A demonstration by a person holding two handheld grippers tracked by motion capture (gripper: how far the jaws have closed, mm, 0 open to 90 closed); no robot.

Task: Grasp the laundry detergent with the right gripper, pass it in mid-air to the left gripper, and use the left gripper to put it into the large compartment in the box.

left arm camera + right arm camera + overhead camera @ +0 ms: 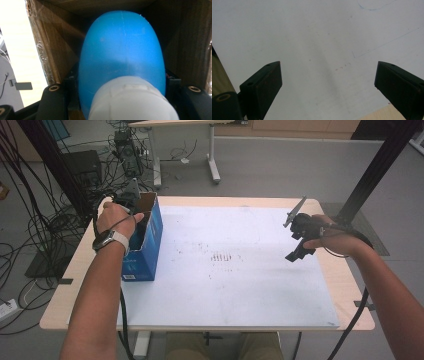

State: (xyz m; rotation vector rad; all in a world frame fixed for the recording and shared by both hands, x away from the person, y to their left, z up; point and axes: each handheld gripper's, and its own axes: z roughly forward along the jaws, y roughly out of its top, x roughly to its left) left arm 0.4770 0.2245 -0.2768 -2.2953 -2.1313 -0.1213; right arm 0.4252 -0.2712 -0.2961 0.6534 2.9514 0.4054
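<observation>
So the left gripper (134, 215) is down inside the open top of the blue cardboard box (150, 240) that stands on the left end of the table (345, 285), and it's clamped on a blue egg-shaped thing (122, 50). In the left gripper view that blue thing sits right between the two black jaws, one pressed on each side of it, with its rounded end pointing away from the camera into the brown inside of the box. There's a white part (132, 100) at its near end, closest to the camera, can't really tell what that is. The person's left hand (116, 220) wraps the gripper just above the box rim.

The right gripper (298, 251) is well apart from all that, hanging over the right side of the white sheet (240, 285) that covers the tabletop. Its jaws are spread wide with nothing in them, just bare white sheet under them in the right gripper view
</observation>
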